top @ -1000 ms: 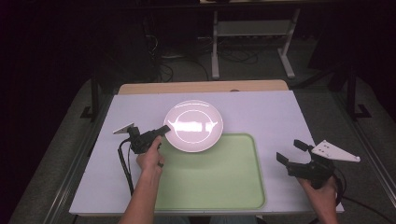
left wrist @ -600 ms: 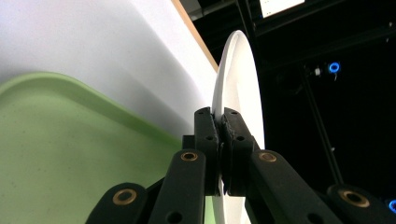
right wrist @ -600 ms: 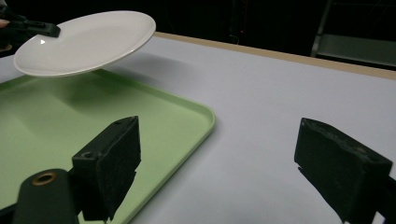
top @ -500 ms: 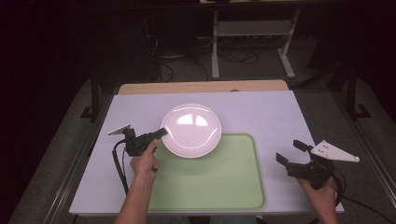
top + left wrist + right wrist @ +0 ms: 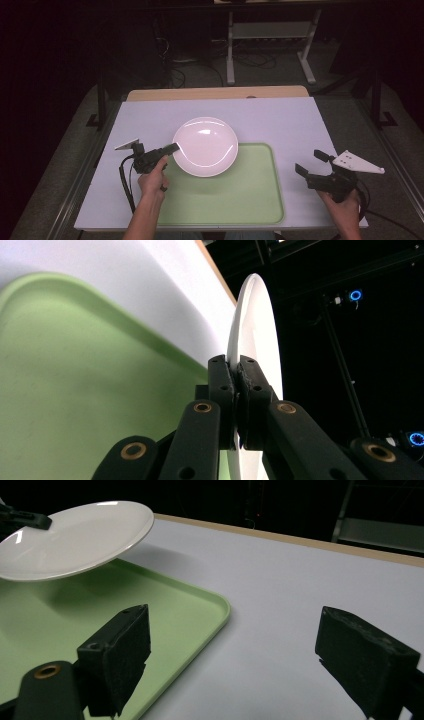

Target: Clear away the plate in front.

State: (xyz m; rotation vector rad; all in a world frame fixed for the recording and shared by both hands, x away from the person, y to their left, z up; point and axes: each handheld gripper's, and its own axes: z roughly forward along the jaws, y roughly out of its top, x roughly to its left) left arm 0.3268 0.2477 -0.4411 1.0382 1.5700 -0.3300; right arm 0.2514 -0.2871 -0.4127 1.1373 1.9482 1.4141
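The left gripper [image 5: 172, 148] pinches the white plate [image 5: 206, 146] at its nine o'clock rim (lifted above the green tray [image 5: 250, 200]).

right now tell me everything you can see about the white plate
The white plate is round, shallow and glossy, ceramic by its look, and empty. The left gripper is shut on its rim at the left edge. In the right gripper view it hangs tilted in the air, casting a shadow on the green tray, over that tray's far left corner and the white table. Nothing else touches it.
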